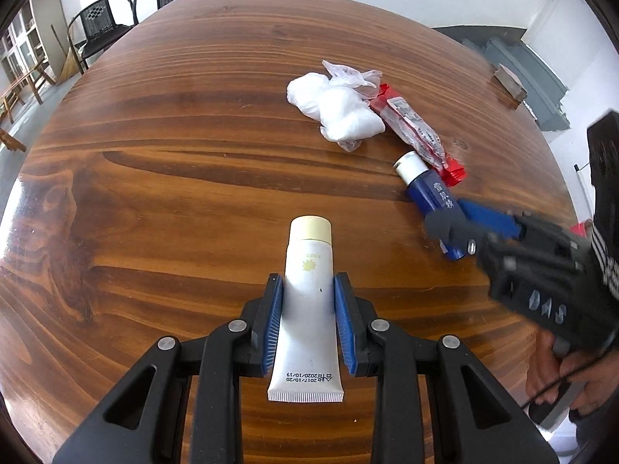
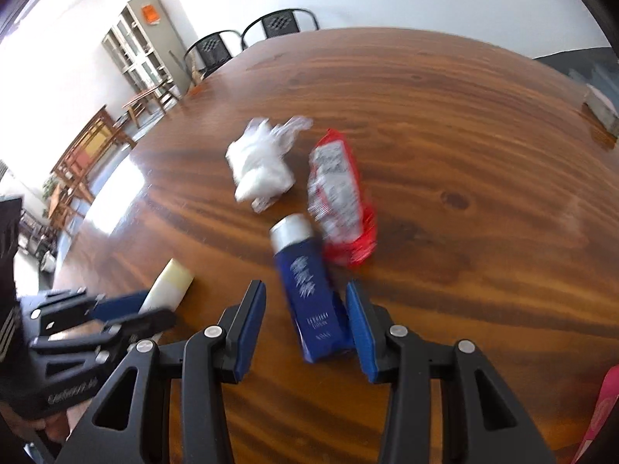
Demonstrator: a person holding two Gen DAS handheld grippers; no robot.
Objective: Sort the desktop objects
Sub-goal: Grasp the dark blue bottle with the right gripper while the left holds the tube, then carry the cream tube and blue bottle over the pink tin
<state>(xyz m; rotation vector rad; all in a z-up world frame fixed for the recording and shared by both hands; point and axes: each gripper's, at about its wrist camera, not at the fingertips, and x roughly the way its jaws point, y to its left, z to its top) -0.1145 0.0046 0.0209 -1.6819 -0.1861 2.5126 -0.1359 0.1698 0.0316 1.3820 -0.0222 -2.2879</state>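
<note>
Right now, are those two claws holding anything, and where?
Left gripper clamps the white tube mid-body. Right gripper straddles the blue bottle low on its body; grip unclear.

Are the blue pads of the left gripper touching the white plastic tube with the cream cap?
Touching. The left wrist view shows both blue pads pressed against the sides of the white tube, with no gap.

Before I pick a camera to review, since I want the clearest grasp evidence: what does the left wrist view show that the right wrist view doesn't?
Only the left wrist view: the white tube full length, printed date legible, pinched by the left gripper.
Only the right wrist view: the gap beside the blue tube inside the right gripper, plus a cabinet.
Both: white plastic bag, red packet, wooden table.
</note>
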